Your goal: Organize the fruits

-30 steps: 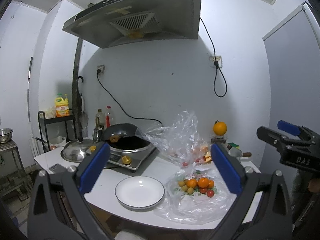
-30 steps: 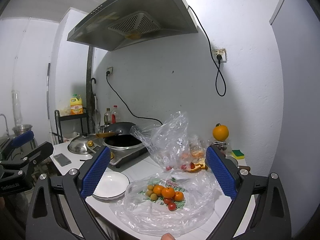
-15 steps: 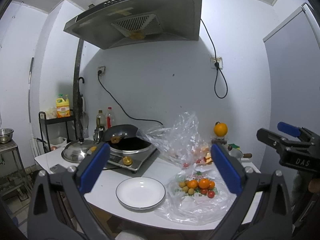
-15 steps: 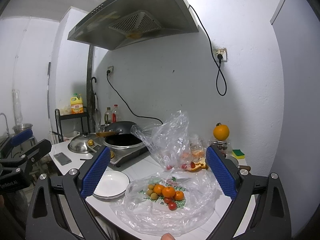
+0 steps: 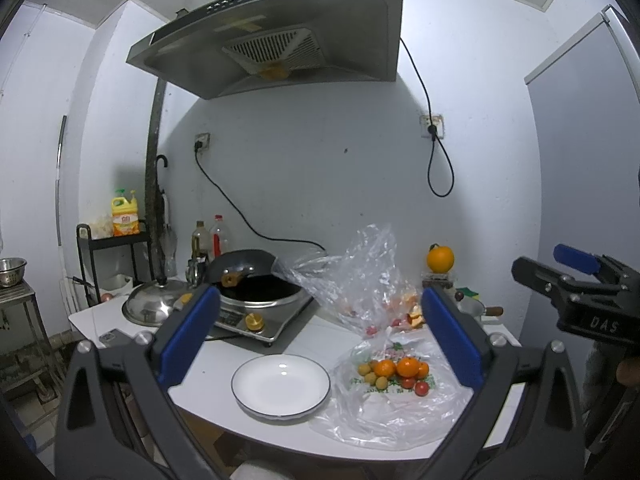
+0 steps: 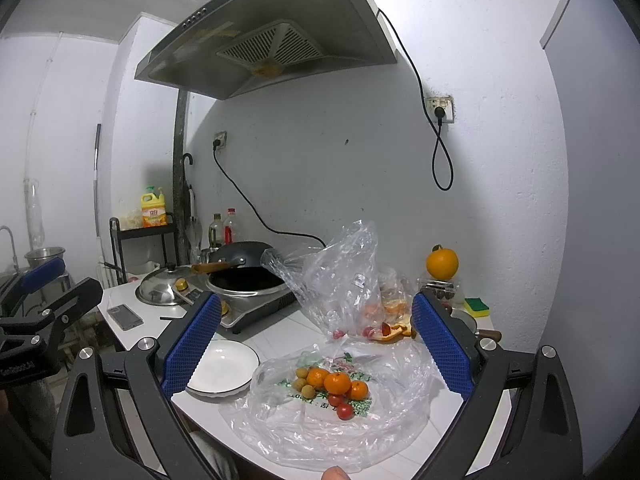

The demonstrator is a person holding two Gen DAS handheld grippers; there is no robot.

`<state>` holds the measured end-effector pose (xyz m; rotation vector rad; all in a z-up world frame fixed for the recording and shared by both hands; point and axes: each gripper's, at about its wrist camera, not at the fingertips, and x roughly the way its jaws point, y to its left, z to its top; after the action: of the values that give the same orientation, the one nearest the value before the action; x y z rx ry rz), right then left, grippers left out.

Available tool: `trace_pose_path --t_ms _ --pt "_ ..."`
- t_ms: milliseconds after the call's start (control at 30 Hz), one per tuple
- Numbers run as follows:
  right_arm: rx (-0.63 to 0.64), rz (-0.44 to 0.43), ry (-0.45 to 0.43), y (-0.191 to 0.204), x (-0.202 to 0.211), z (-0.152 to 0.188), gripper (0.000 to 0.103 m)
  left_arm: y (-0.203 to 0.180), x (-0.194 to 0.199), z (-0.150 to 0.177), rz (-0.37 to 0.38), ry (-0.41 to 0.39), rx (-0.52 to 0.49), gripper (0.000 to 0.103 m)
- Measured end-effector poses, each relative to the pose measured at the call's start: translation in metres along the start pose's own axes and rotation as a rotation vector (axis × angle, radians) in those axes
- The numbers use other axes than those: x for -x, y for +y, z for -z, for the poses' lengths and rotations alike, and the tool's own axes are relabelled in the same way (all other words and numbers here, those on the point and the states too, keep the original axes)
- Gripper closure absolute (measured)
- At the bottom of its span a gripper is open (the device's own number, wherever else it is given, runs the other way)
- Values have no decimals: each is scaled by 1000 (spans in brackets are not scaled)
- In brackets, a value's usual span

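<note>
A heap of small oranges (image 5: 402, 368) (image 6: 337, 383), pale round fruits and cherry tomatoes lies on a flattened clear plastic bag (image 5: 392, 408) (image 6: 320, 432) on the white counter. Left of the bag sits an empty white plate (image 5: 280, 384) (image 6: 224, 366). My left gripper (image 5: 320, 294) is open, held in the air short of the counter, facing the plate and the heap. My right gripper (image 6: 316, 300) is open too, held above the bag, nothing between its pads. A larger orange (image 5: 440, 259) (image 6: 441, 263) rests on a jar at the back right.
An upright crumpled bag (image 5: 352, 280) (image 6: 340, 276) with more fruit stands behind the heap. A wok (image 6: 248, 276) on an induction cooker, a steel lid (image 5: 154, 308), a phone (image 6: 125, 317), bottles and a sponge (image 6: 476, 306) crowd the back. A range hood (image 5: 280, 36) hangs overhead.
</note>
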<state>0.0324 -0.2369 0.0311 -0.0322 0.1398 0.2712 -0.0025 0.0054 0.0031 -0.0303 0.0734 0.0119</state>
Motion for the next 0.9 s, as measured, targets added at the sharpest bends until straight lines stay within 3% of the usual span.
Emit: trace_pose_path --t_ms 900 --pt "2 0 0 1 0 1 5 3 -1 3 -6 1 6 1"
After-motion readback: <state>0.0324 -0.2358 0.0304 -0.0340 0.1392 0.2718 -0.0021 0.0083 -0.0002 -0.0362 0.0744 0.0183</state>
